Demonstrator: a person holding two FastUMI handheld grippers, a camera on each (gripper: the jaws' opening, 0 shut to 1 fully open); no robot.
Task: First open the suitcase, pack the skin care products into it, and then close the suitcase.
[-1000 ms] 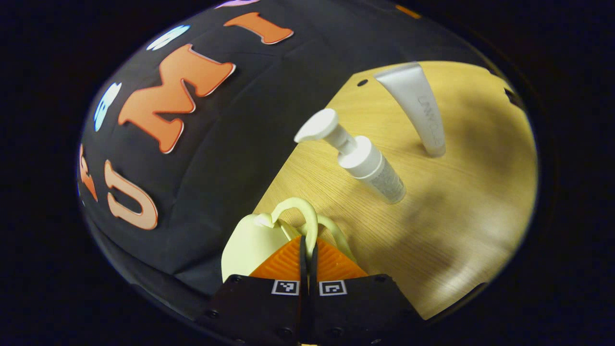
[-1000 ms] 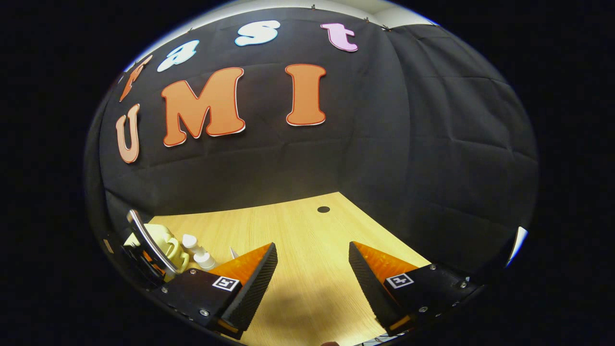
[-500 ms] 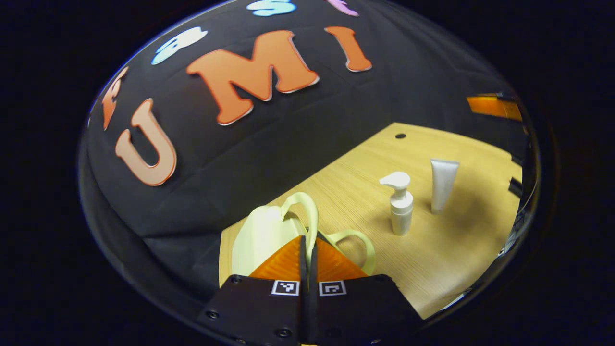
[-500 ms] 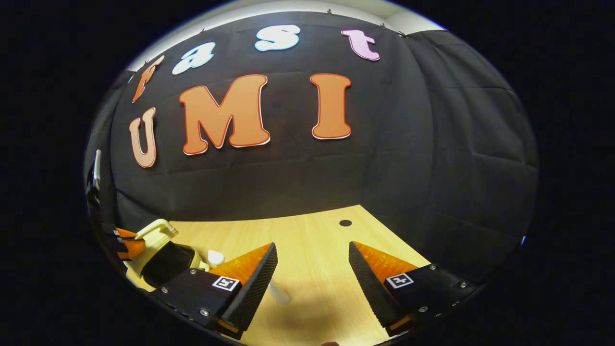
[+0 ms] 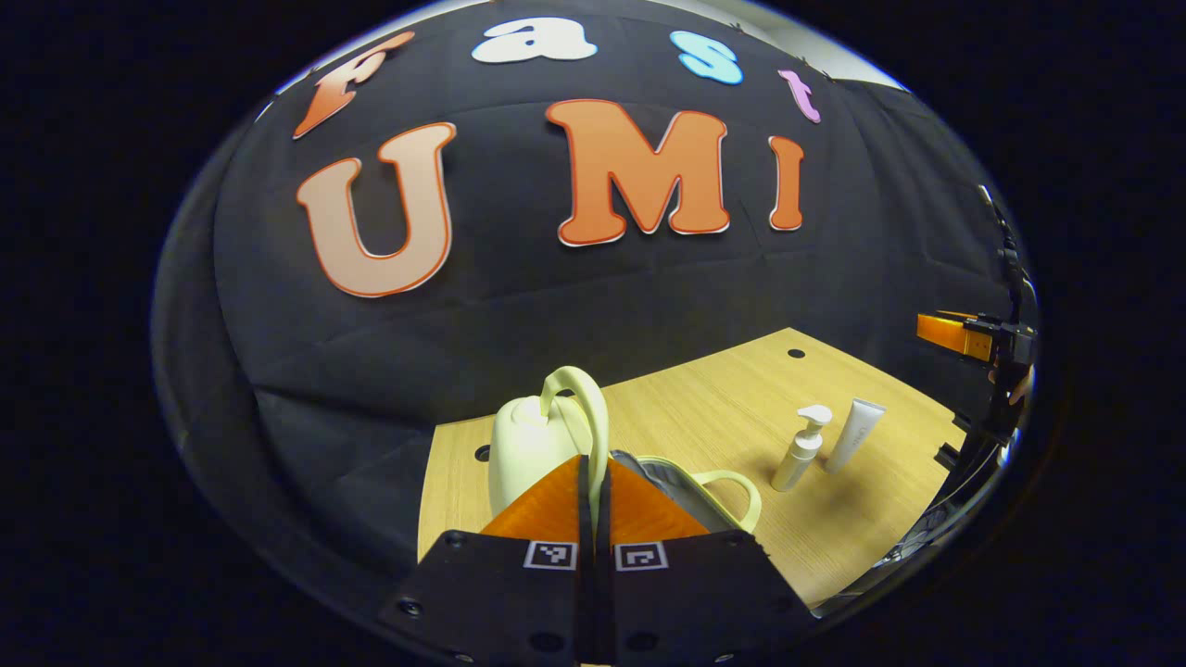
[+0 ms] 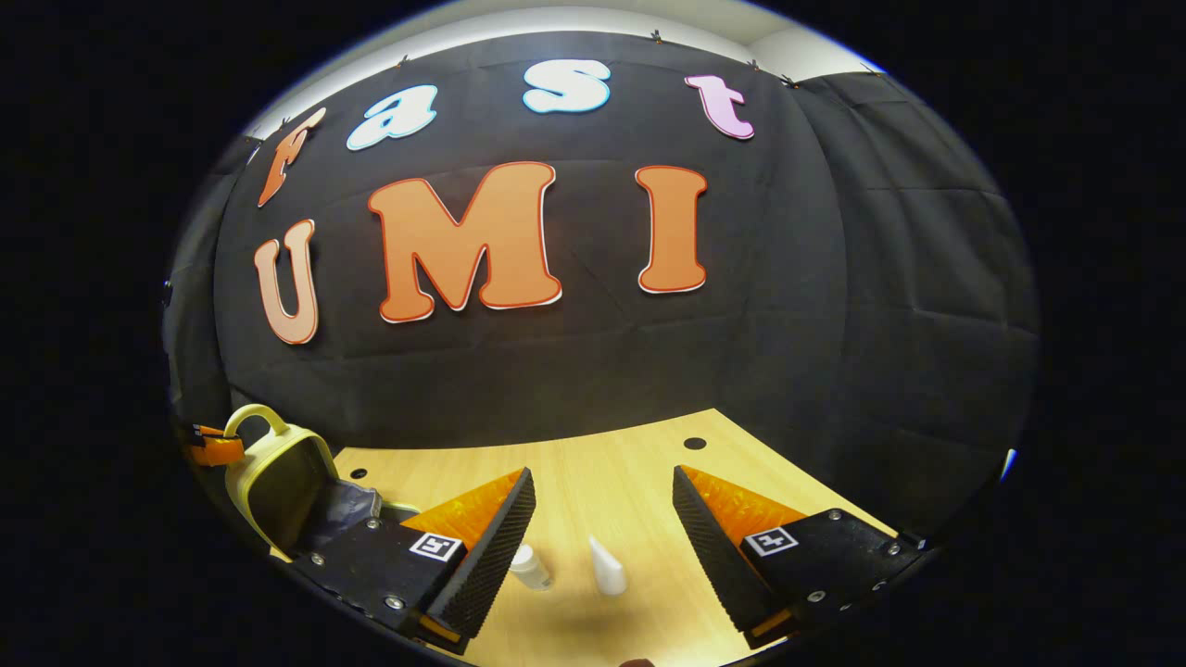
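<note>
Wooden table (image 5: 704, 417) bears one suitcase (image 5: 528, 449), two products; left gripper (image 5: 593, 482) pinches its handle (image 5: 582, 408), right gripper (image 6: 600, 519) gapes.

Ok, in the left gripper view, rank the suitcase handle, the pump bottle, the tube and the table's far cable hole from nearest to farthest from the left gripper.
1. Suitcase handle, pinched between the left gripper fingers.
2. Pump bottle, standing off to the right on the table.
3. Tube, just beyond the bottle, further right.
4. Cable hole, at the table's far edge by the wall.
</note>
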